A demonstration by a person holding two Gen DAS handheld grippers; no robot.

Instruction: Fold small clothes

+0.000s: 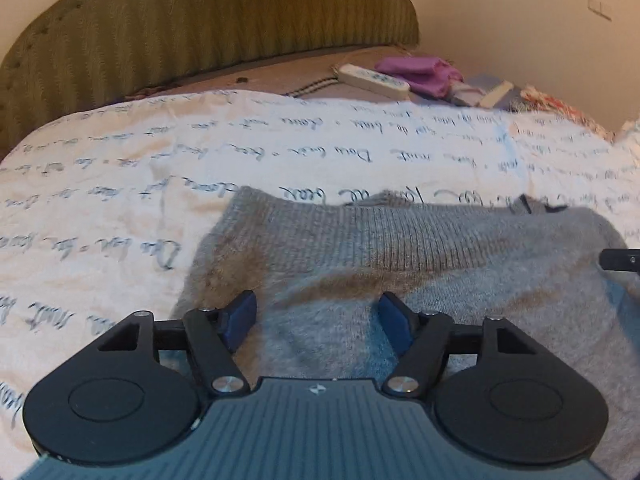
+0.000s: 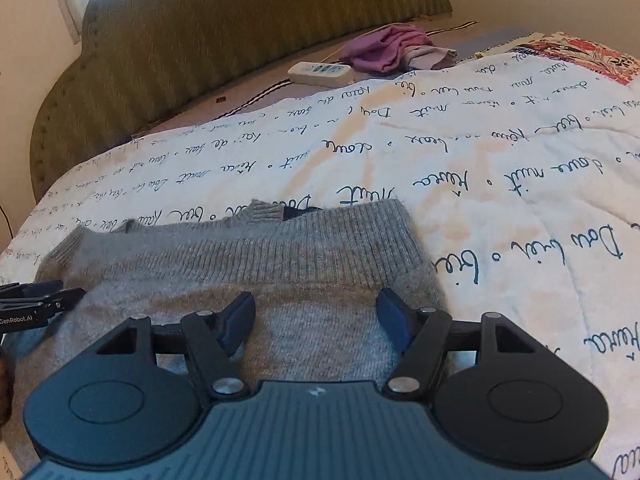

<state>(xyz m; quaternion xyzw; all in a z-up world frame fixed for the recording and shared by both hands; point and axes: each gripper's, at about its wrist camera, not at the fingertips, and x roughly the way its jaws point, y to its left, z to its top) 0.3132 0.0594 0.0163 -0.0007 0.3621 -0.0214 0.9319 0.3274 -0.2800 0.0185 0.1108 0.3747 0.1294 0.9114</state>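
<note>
Grippers, left gripper (image 1: 318, 314) and right gripper (image 2: 316, 312), gape empty over grey sweater (image 1: 400, 264) (purple cloth (image 2: 384, 52) lies well apart).

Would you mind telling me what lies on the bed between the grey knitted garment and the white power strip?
Only bare quilt printed with handwriting separates the grey knitted garment from the white power strip; the right wrist view shows this most clearly.

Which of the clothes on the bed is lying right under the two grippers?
The grey knitted sweater, spread flat on the white script-printed quilt. The crumpled purple garment lies far off by the green padded headboard.
</note>
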